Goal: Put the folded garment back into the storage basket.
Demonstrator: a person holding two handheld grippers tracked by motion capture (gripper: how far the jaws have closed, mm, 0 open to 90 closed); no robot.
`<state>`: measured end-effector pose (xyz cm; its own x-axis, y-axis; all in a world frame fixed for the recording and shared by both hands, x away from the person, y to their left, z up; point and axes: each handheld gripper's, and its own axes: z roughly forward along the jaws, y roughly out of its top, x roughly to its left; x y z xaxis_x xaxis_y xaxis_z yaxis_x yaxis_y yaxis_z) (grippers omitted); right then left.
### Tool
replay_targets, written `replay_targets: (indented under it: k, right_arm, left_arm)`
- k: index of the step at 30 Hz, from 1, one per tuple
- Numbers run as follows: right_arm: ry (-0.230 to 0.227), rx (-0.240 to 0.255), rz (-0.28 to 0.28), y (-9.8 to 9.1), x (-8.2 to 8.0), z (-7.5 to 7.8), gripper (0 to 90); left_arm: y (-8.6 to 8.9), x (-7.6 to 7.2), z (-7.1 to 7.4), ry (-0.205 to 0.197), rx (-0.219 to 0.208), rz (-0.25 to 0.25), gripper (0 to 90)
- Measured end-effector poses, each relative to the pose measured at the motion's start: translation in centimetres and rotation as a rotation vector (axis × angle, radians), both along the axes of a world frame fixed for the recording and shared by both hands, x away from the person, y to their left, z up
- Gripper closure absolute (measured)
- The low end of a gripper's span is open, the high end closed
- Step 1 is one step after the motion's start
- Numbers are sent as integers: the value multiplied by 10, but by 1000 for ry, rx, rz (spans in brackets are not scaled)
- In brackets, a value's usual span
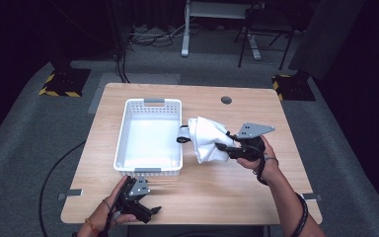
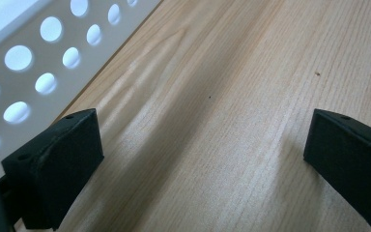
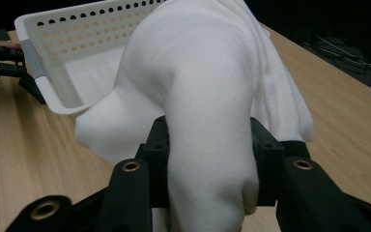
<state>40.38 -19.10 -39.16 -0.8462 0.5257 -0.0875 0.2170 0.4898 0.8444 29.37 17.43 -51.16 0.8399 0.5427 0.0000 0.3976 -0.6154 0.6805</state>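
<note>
A bunched white cloth (image 1: 206, 139) hangs just above the wooden table (image 1: 217, 187), right of the white perforated basket (image 1: 122, 133). My right gripper (image 1: 223, 146) is shut on the cloth from its right side. In the right gripper view the cloth (image 3: 207, 87) bulges up between the black jaws, with the basket (image 3: 53, 72) behind it. A small dark end (image 1: 182, 135) pokes out at the cloth's left, over the basket's right rim. My left gripper (image 1: 150, 211) rests low near the table's front edge, in front of the basket. Its jaws stand open over bare wood (image 2: 203, 150).
The basket's holed wall (image 2: 29, 63) lies close to the left gripper's left jaw. A round cable hole (image 1: 226, 100) sits at the table's far side. Beyond the table are floor stands, cables and a desk frame (image 1: 185, 34).
</note>
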Motion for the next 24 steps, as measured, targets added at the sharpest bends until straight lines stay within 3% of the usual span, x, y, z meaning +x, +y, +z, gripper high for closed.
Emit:
replay_targets:
  k: [10,24]
  right_arm:
    - [5,-6,9,12,5,4,616]
    - [-23,-3,43,39,8,18,616]
  left_arm:
    - [0,0,0,0,1,-1,3]
    - [0,0,0,0,1,0,3]
